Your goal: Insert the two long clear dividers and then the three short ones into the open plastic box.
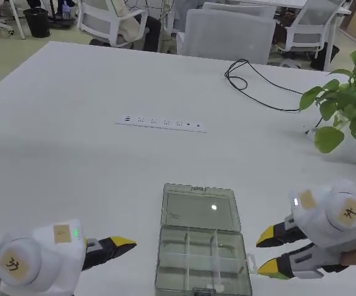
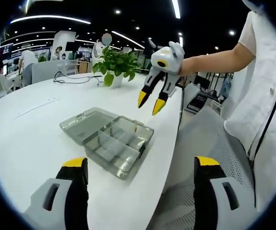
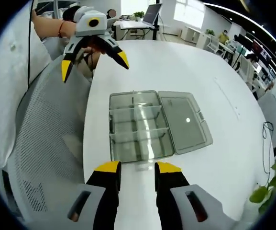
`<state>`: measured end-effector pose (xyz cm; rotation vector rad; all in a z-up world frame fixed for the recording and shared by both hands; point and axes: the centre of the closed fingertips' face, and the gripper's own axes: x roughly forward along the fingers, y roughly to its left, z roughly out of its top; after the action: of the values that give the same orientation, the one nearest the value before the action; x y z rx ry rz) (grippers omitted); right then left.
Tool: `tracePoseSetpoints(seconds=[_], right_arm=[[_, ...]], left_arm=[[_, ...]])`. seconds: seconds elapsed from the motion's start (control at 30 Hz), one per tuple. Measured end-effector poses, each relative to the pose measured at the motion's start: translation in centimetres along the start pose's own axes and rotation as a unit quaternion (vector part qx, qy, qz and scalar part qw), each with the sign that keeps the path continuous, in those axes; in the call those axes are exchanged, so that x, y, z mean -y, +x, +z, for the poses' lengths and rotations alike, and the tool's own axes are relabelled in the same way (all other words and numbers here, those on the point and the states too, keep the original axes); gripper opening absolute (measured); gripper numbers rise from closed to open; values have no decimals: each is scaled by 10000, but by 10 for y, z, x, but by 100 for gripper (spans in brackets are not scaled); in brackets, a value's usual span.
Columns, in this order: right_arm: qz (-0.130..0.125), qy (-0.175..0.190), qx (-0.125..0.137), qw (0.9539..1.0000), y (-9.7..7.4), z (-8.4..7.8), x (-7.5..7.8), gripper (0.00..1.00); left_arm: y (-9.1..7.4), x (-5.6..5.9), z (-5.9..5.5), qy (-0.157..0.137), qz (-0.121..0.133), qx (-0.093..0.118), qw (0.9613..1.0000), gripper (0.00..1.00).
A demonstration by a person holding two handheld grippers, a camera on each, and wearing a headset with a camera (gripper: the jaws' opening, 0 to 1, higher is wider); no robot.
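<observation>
The clear plastic box (image 1: pixel 203 262) lies open near the table's front edge, its lid (image 1: pixel 199 209) flipped flat behind it. Clear dividers (image 3: pixel 138 125) stand inside the base and split it into several compartments. My left gripper (image 1: pixel 119 246) hovers left of the box, its jaws wide apart and empty in the left gripper view (image 2: pixel 141 163). My right gripper (image 1: pixel 268 251) hangs just right of the box, open with a smaller gap and nothing held (image 3: pixel 138 167). Across the box (image 2: pixel 110 139) the right gripper (image 2: pixel 149 102) points down; the left gripper (image 3: pixel 94 62) faces it likewise.
A white power strip (image 1: pixel 162 122) lies mid-table behind the box. A black cable (image 1: pixel 258 83) runs to a potted plant (image 1: pixel 350 105) at the right edge. Office chairs (image 1: pixel 227 34) stand beyond the far edge. A mesh chair (image 3: pixel 47 143) sits at the near edge.
</observation>
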<state>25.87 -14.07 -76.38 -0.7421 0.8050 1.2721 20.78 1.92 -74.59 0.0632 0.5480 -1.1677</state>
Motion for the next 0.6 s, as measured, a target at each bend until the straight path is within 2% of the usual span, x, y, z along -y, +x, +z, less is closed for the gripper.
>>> tracePoseSetpoints(seconds=[0.27,0.53,0.6], right_arm=[[-191,399,340,9984,-9,-13,-14,43],[-421,813,745,9930,-13,-26,-24,63],[-528,947,958,9895,-15,-28,-25,68]], left_arm=[[-2,-1,-3,-24,14,2,10000,100],[-4,-2,-10,-71,50,-57,9999,100],[-5,-2,-10,-76,63,-52,9999,100]])
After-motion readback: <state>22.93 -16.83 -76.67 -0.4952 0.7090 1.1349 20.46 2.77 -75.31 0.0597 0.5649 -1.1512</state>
